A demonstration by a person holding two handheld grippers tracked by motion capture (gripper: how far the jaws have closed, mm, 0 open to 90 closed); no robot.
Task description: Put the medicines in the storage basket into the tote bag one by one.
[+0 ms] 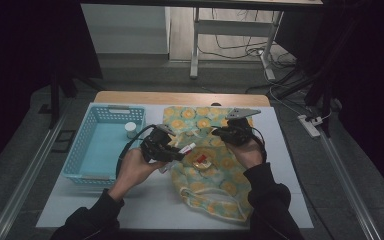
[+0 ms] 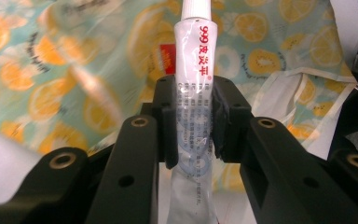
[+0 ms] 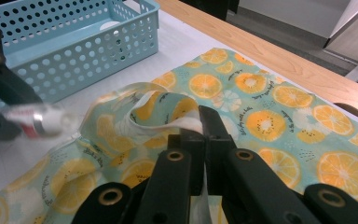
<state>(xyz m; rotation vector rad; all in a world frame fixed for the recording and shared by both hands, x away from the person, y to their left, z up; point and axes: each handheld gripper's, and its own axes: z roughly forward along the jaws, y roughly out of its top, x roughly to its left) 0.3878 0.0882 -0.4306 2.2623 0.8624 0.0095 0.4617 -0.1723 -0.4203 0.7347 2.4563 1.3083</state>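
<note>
My left gripper (image 1: 174,150) (image 2: 193,100) is shut on a white tube with red lettering (image 1: 186,148) (image 2: 194,79). The tube's cap end sticks out past the jaws over a cloth bag printed with orange slices (image 1: 215,180) (image 2: 65,70). My right gripper (image 1: 220,133) (image 3: 200,122) is shut on the bag's rim strip (image 3: 140,123) and holds it lifted off the table. In the right gripper view the tube (image 3: 44,120) is blurred at the left, held in the left gripper (image 3: 14,122). A small red and yellow item (image 1: 201,160) lies at the bag's mouth.
A light blue perforated basket (image 1: 80,155) (image 3: 74,51) stands at the left on the white mat, with a small white bottle (image 1: 130,129) in its far right corner. The wooden table edge (image 1: 180,98) runs behind the bag.
</note>
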